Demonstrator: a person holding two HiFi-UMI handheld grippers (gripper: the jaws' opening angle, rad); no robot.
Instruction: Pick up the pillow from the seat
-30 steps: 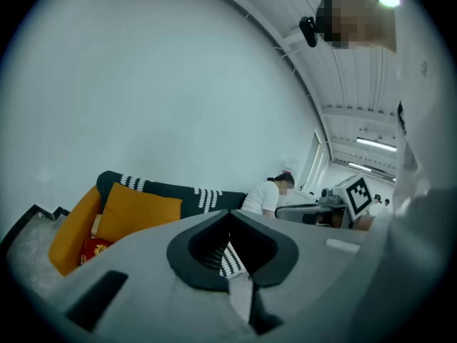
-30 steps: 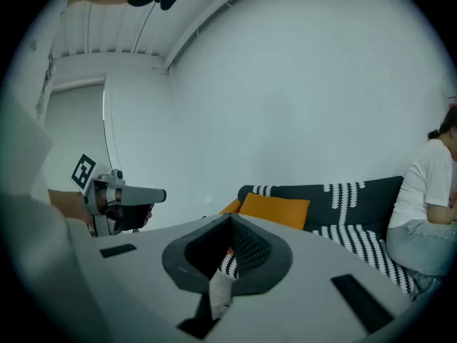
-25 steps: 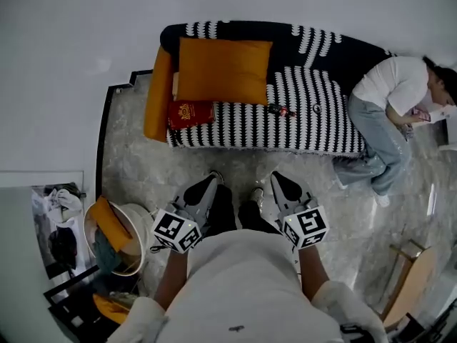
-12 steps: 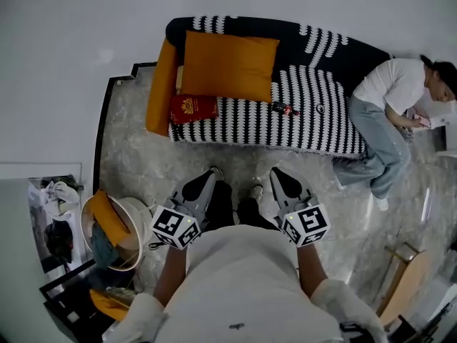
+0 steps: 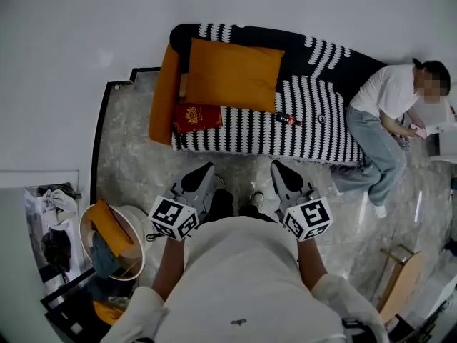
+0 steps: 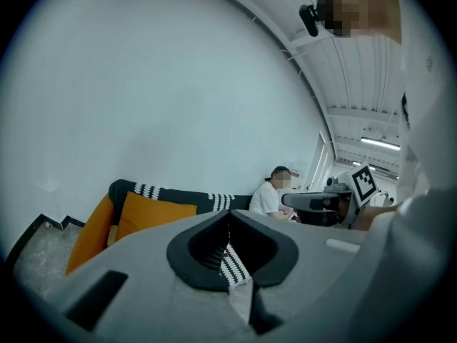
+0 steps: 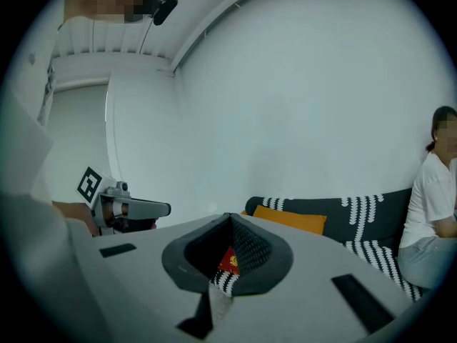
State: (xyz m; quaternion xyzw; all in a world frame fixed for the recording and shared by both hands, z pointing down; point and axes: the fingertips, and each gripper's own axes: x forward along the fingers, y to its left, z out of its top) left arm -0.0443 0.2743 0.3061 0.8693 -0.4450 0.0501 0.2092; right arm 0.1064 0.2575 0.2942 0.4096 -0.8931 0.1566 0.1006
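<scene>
The square orange fabric pillow [image 5: 234, 74] sat on the left part of the long black-and-white striped sofa [image 5: 307, 127], propped against the backrest. Just beside it, an orange cushioned armrest [image 5: 163, 95] capped the sofa's left end. A flat red packet with gold print [image 5: 196, 117] lay on the seat just in front of the pillow. A small dark bottle [image 5: 287, 119] lay on its side near the seat's middle. A person in a white shirt and jeans [image 5: 385, 113] sat at the right end. The left hand-held gripper [image 5: 206, 168] was fully closed, nothing in it. The right hand-held gripper [image 5: 277, 167] was the same: jaws together, empty. Both were over the grey marble floor [image 5: 136, 163], well apart from the sofa. A round white basket holding orange cloth [image 5: 141, 224] stood at the left.
</scene>
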